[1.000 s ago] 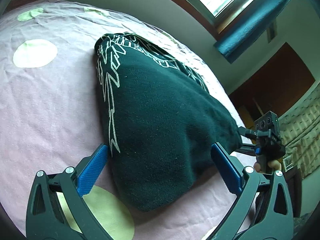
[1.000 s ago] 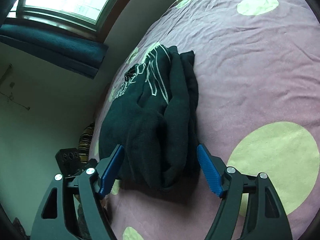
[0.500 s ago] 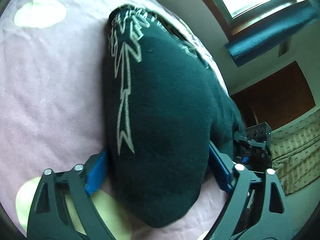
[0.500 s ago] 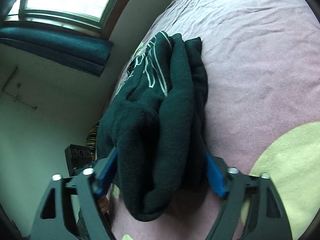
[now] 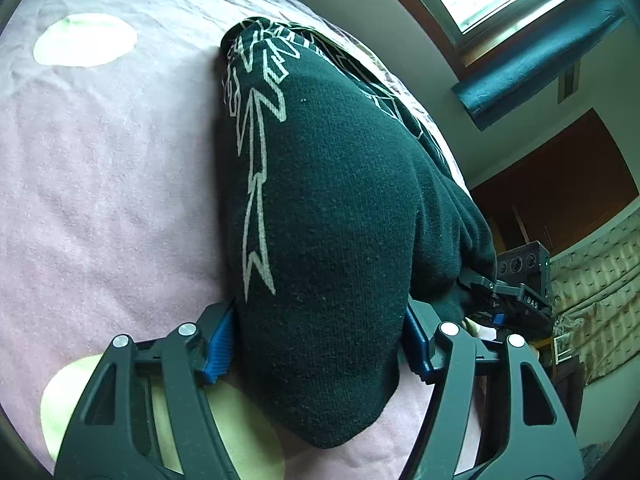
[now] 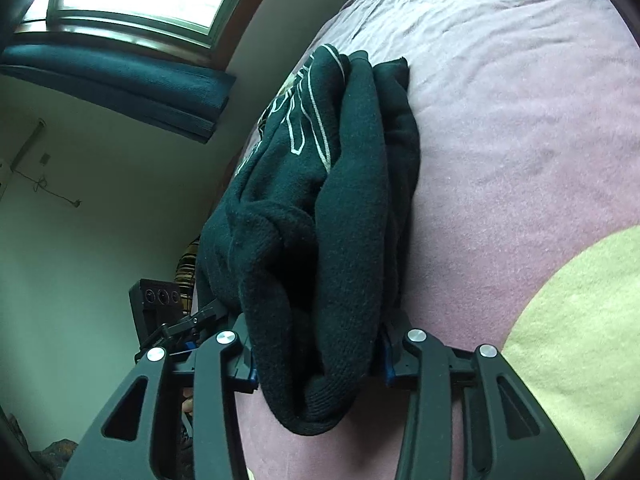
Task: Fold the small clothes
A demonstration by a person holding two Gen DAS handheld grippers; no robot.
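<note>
A dark green sweater point(image 5: 332, 216) with a white line print lies bunched in folds on the pink bedspread point(image 5: 108, 184). My left gripper point(image 5: 320, 344) is shut on one end of it, the blue pads pressed into the thick cloth on both sides. My right gripper point(image 6: 318, 354) is shut on the other end of the sweater point(image 6: 320, 216), where several layers hang out past the fingers. The right gripper also shows in the left wrist view point(image 5: 516, 288), at the sweater's far side.
The bedspread point(image 6: 520, 140) has pale yellow dots point(image 6: 580, 332). A window with a dark blue blind point(image 6: 120, 80) is behind the bed. A wooden door point(image 5: 560, 192) and a patterned curtain point(image 5: 600, 288) stand at the right of the left wrist view.
Both grippers moved in over the ends of the sweater and closed on it. The sweater now fills more of each view.
</note>
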